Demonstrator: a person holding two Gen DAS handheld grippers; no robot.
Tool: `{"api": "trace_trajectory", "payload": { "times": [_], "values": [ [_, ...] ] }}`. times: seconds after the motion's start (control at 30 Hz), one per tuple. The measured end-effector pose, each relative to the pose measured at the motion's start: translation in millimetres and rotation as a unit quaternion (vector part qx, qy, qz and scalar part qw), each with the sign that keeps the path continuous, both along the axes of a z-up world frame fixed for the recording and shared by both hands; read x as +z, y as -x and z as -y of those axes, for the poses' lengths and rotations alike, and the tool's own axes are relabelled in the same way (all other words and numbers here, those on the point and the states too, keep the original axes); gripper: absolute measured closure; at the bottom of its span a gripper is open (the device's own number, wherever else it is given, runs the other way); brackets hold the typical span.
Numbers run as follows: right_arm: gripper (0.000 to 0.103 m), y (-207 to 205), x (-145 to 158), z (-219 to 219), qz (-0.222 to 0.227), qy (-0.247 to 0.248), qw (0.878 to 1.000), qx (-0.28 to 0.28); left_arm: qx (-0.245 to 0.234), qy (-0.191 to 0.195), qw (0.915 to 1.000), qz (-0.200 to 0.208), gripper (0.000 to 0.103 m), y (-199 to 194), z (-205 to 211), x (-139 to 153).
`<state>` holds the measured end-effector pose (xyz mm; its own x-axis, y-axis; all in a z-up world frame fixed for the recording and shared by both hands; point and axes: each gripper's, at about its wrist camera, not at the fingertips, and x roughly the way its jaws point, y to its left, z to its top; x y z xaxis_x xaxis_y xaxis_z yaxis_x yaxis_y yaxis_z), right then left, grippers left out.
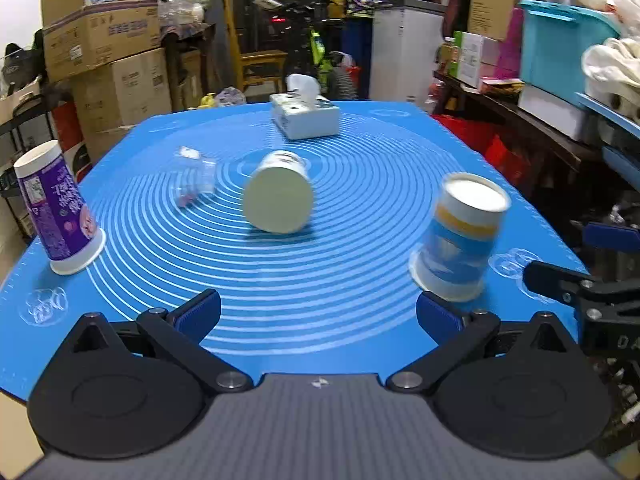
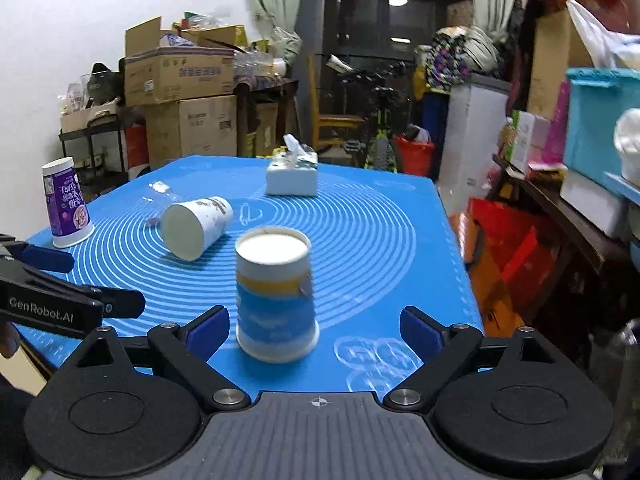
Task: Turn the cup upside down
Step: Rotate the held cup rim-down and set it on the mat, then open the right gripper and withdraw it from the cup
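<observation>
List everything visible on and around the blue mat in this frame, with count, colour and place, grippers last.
Mat: 1, blue with white rings, covers the table.
Blue-and-yellow cup: 1, upside down, near edge, right in front of the right gripper.
White cup: 1, lying on its side, mid-mat, base toward the cameras.
Purple cup: 1, upside down, left edge of the mat.
Clear plastic cup: 1, transparent, left of the white cup; blurred, pose unclear.
Tissue box: 1, white, far side of the mat.
Cardboard boxes: several, brown, stacked beyond the table on the left.
Storage bin: 1, teal, on shelves at right.
Left gripper: open, holding nothing.
Right gripper: open, fingers either side of the blue-and-yellow cup, apart from it.
</observation>
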<state>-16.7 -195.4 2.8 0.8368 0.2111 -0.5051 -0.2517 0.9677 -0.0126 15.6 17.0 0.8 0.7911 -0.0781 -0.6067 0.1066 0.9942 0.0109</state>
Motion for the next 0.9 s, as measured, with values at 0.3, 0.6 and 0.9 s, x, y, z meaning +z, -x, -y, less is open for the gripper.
{"api": "trace_trajectory", "payload": {
  "times": [0.3, 0.6, 0.9],
  "values": [
    [0.010, 15.6, 1.7, 13.2, -0.021, 0.004, 1.000, 0.004, -0.013, -0.002, 0.9999, 0.001, 0.001, 21.2, 22.8, -3.8],
    [0.010, 20.5, -2.3, 18.6, -0.036, 0.006, 0.999, 0.001, -0.008, -0.006, 0.9999, -0.003, 0.001, 22.3, 23.9, -7.2],
    [0.010, 20.8, -0.7, 20.2, -0.038, 0.003, 0.999, -0.002, -0.008, -0.005, 0.9999, -0.008, 0.001, 22.2, 23.1, -8.0]
  ]
}}
